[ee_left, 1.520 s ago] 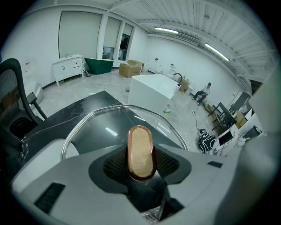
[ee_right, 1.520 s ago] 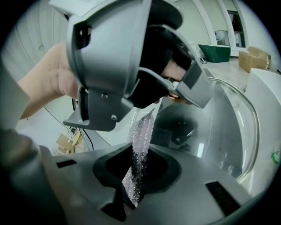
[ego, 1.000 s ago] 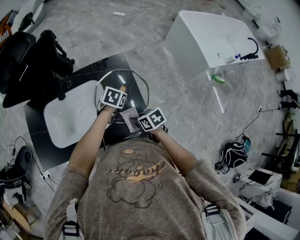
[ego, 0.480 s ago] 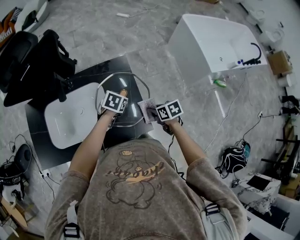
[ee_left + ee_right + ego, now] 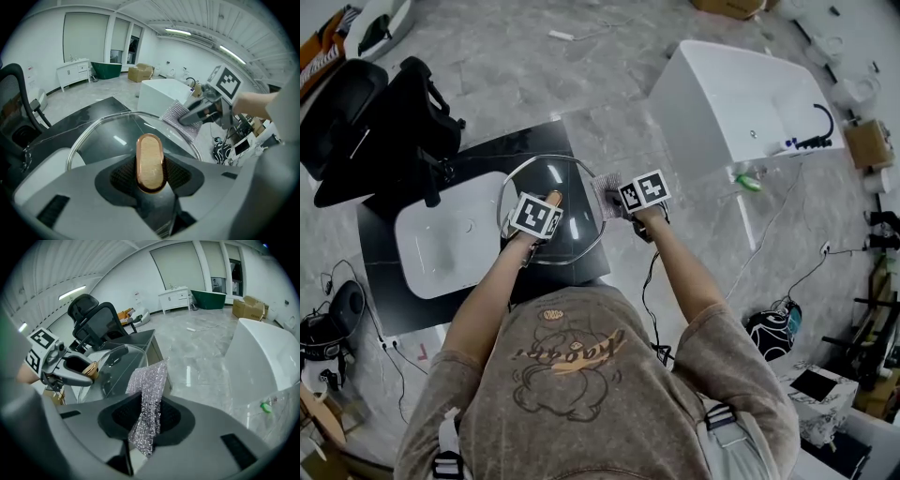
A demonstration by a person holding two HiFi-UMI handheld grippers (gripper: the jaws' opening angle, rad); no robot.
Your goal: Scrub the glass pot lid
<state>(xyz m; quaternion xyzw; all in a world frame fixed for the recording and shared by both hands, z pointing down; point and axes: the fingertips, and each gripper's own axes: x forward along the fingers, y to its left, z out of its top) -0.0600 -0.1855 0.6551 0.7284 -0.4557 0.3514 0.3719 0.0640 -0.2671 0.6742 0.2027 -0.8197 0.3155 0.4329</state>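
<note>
Gripping the knob: left claw (image 5: 150, 176) is closed on the copper-coloured oval knob (image 5: 149, 157), one pad on each long side. That knob is the only handle on the round glass pot lid with the metal rim (image 5: 101, 136). Holding there fixes the lid and leaves the whole pane free for wiping. The lid sits tilted in front of that claw. I can't tell whether its low edge rests on anything.

Right claw (image 5: 146, 420) is closed on a silvery glittering scrub cloth (image 5: 149, 385), pinched low so a long flap stands clear past the claw tips. Makes sense: the flap does the rubbing, with the hard tips held back from the glass.

In the head view the cloth is just beside the lid's right rim; in the left gripper view it overlaps that rim. Actual contact is not confirmable. My read: a scrub stroke at the outer edge, or the cloth just off the glass between strokes.

In the head view the arms run side by side, left claw centred over the lid, right claw outboard.

The lid is over the glossy black tabletop (image 5: 487, 150), right of the white oval basin (image 5: 441, 244) sunk into it. Sensible spot, since drips would land on slab or basin.

Well apart from the tabletop are a white rectangular tub (image 5: 741, 94) on the grey floor (image 5: 581, 66) and a black office chair (image 5: 384, 122) on the other side. Neither is in play.
</note>
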